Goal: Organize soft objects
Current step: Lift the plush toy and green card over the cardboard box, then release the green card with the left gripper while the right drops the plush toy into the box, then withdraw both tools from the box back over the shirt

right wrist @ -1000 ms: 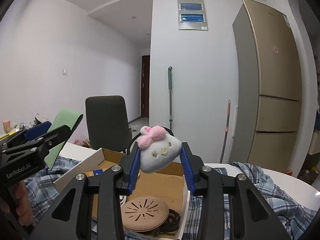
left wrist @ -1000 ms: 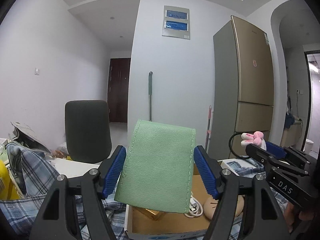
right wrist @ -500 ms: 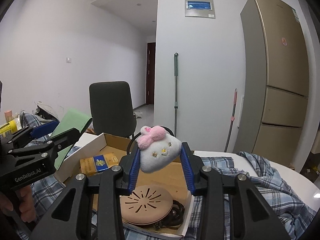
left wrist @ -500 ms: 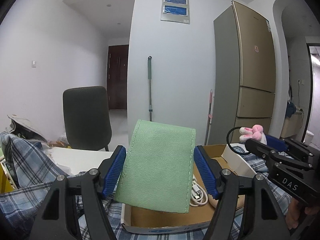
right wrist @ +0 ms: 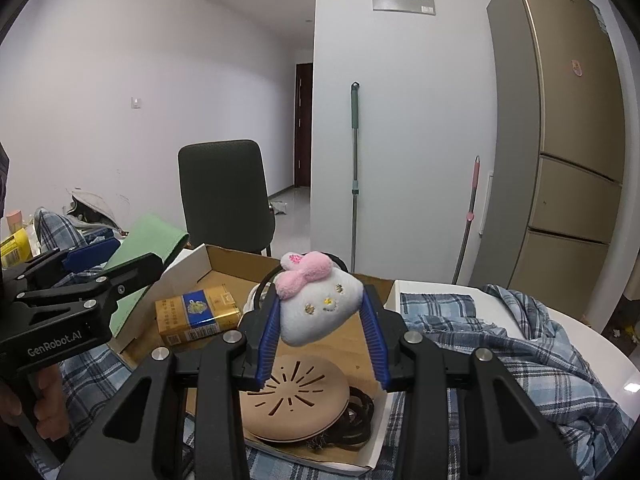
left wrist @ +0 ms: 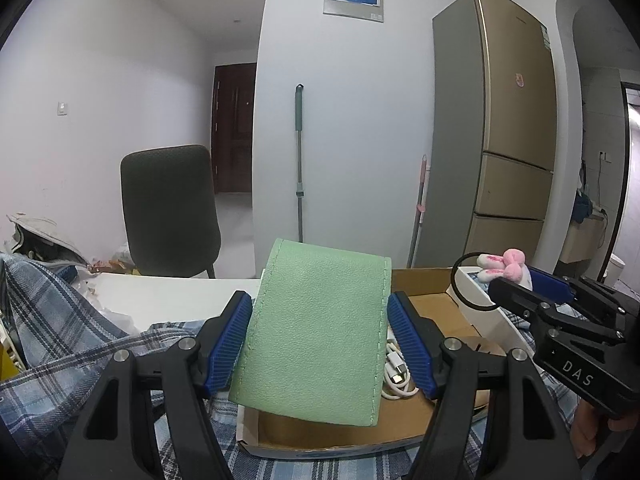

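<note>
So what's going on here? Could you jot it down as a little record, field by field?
setting: table draped with a plaid cloth, open cardboard box on it
left gripper: shut on a green pouch, held above the box
right gripper: shut on a white plush toy with a pink bow
in the box: yellow and blue packet, tan round disc, white cable
background: dark chair, gold fridge, mop
</note>
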Tool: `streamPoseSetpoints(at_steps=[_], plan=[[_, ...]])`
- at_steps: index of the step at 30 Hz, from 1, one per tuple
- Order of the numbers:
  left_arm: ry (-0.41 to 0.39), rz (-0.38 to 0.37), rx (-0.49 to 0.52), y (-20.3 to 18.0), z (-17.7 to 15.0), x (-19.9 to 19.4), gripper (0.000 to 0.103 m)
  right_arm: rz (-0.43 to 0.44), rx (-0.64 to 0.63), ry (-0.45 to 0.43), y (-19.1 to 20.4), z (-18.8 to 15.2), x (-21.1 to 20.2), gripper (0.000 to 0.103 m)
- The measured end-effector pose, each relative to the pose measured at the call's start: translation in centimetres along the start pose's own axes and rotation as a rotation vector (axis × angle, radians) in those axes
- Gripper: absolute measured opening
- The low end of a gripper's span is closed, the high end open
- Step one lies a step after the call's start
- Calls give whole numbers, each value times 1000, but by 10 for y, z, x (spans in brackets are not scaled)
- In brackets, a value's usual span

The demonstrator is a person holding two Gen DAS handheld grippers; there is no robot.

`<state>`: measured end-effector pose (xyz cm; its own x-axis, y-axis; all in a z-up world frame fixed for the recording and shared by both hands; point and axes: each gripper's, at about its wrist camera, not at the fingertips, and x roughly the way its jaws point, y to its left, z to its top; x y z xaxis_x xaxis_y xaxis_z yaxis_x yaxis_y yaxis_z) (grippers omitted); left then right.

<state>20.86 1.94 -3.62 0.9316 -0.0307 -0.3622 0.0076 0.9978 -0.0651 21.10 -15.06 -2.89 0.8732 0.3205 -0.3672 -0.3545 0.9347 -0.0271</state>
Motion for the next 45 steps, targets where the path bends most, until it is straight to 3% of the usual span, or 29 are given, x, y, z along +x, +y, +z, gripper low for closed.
streamPoseSetpoints(at_steps=[10, 13, 20, 22, 25, 35, 39, 45], plan=[[-4, -3, 11, -3, -1, -1, 73, 4, -9, 11, 3, 1, 1, 38], [-2, -2, 3, -2, 0, -1, 85, 1, -9, 10, 4, 2, 0, 38], [-30, 4, 25, -6, -1, -7, 85, 6, -10, 15, 6, 2, 1, 38], [-36, 5, 25, -7, -1, -9, 85, 8, -13, 15, 7, 2, 1, 40], [-28, 6, 18, -5, -1, -8, 85, 13, -15, 15, 7, 2, 1, 55], [-32, -5, 9, -1, 3, -12, 85, 13, 45, -9, -3, 12, -9, 58], [-106, -8, -17, -1, 23, -37, 85, -3, 81, -80, -14, 34, -36, 58], [-237, -33, 20, -14, 58, -97, 85, 7, 61, -166, -20, 66, -89, 58]])
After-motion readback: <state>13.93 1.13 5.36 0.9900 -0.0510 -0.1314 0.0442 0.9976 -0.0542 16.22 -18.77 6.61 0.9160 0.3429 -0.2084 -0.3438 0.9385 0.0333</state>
